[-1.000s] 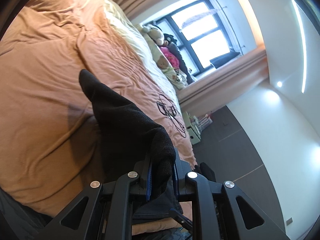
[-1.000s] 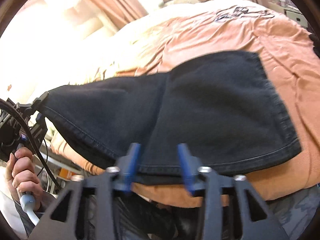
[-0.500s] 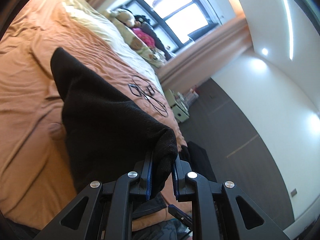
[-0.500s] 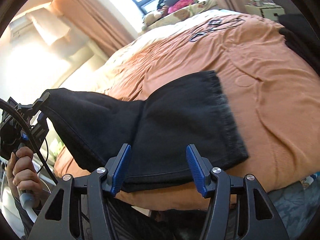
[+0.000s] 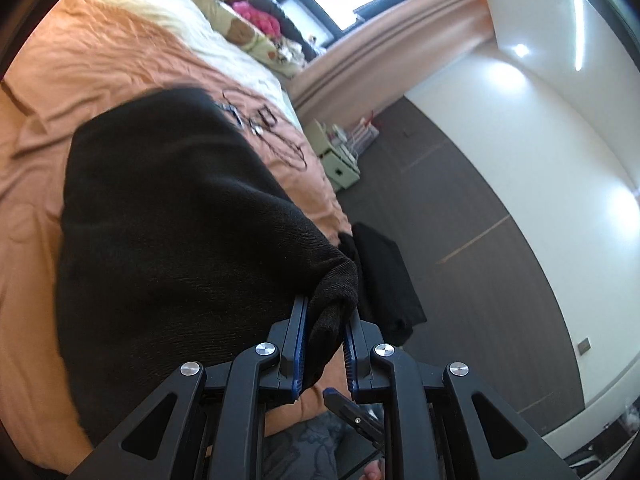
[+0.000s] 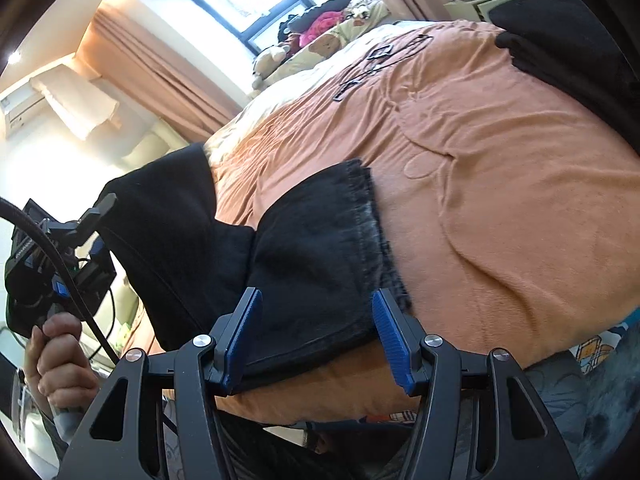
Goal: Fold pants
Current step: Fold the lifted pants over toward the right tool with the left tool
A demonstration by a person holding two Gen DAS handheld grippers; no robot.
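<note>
Matt black denim pants (image 6: 312, 248) are showing a coarse twill weave and frayed hem; the orange bedspread (image 6: 500, 184) is looking soft, fleecy. Gripper pads (image 6: 390, 336) are showing ribbed blue plastic.

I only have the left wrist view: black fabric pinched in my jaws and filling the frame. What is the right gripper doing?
Observer: The right gripper is open, with the pants' near edge lying between its fingers, unpinched.
Operator: Where's the hem?
Observer: The frayed hem lies flat on the orange blanket.
Operator: Is my end lifted?
Observer: Yes. The left gripper holds that end up off the bed, so the fabric slopes down to the blanket.
</note>
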